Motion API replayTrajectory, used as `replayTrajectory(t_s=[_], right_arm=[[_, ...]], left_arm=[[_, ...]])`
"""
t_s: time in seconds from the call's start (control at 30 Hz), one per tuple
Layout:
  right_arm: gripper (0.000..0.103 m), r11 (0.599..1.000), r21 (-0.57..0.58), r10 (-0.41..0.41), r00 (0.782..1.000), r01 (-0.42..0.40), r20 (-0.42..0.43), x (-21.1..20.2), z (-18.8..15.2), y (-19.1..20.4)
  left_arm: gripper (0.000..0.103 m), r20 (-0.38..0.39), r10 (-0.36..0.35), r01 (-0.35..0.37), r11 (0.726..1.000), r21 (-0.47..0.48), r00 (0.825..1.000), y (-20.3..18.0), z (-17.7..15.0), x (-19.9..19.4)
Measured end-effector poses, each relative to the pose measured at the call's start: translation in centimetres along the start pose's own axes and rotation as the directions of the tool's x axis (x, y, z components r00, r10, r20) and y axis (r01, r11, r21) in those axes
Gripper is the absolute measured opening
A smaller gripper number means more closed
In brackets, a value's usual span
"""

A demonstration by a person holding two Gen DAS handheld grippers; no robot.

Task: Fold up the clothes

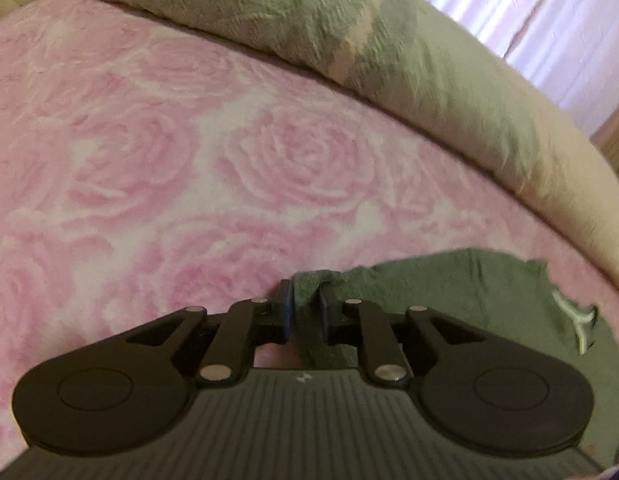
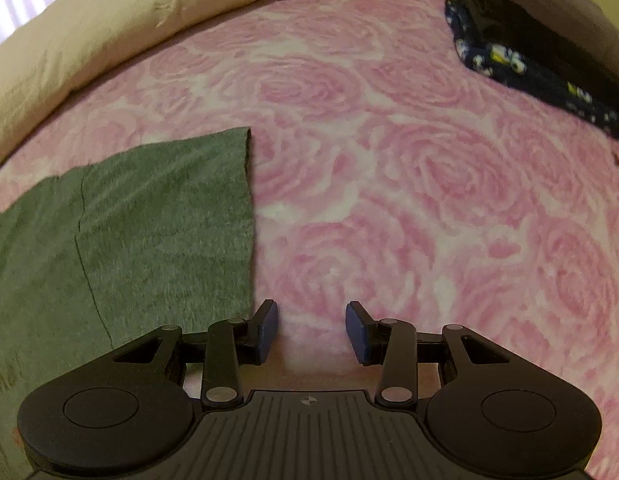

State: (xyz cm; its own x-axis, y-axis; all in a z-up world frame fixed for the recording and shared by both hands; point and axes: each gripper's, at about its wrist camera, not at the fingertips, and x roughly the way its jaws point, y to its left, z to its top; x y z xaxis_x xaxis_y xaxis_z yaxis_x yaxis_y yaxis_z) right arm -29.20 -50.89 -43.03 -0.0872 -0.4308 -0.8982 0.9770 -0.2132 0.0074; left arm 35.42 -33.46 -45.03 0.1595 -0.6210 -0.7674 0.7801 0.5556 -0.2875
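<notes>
Here the left gripper (image 1: 305, 308) is pinching a bunched corner of the green garment (image 1: 469, 304) between its nearly closed fingers, with the cloth trailing away to the right over the pink rose blanket (image 1: 169, 152). A pale printed mark is showing near the garment's ragged right edge. In the right wrist view, the right gripper (image 2: 311, 330) is hovering with its fingers spread apart and nothing between them, just beside the garment's straight right edge (image 2: 249, 216). That edge is running from near to far and ending in a square far corner, and the cloth is lying flat on the blanket with a faint crease running down its left part. A wide stretch of bare blanket is lying open to the right and far side of the right gripper. A cream and green duvet (image 1: 349, 28) is bordering the blanket's far edge, and a stack of dark folded clothes (image 2: 521, 40) is sitting at the far right, well apart from the green garment.
</notes>
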Motion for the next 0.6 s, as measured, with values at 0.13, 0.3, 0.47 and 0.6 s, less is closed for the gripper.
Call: replayTrajectory(t_s=[0.13,0.3,0.47,0.6], right_arm=[[0.042,1.0,-0.011,0.019,1.0,-0.019,0.007,-0.9,-0.4,0.2],[0.042,0.999,-0.022,0.043,0.999,-0.043,0.013,-2.1,-1.0,0.4],[0.042,0.997,0.052,0.05,0.998,-0.049,-0.023,-2.6,-3.2,-1.1],[0.042,0.996,0.071,0.049,0.998,-0.046,-0.039,-3.4,-4.7,-2.6]], left_arm=[[0.024,0.043,0.038,-0.03,0.986,-0.164,0.998,1.9,0.0,-2.5],[0.031,-0.089,-0.185,0.137,0.912,-0.386,0.979,2.6,-5.7,-5.4],[0.036,-0.091,-0.29,0.187,0.795,-0.577,0.953,2.5,-12.1,-6.1],[0.027,-0.048,-0.315,0.24,0.806,-0.541,0.948,1.6,-12.5,-5.2]])
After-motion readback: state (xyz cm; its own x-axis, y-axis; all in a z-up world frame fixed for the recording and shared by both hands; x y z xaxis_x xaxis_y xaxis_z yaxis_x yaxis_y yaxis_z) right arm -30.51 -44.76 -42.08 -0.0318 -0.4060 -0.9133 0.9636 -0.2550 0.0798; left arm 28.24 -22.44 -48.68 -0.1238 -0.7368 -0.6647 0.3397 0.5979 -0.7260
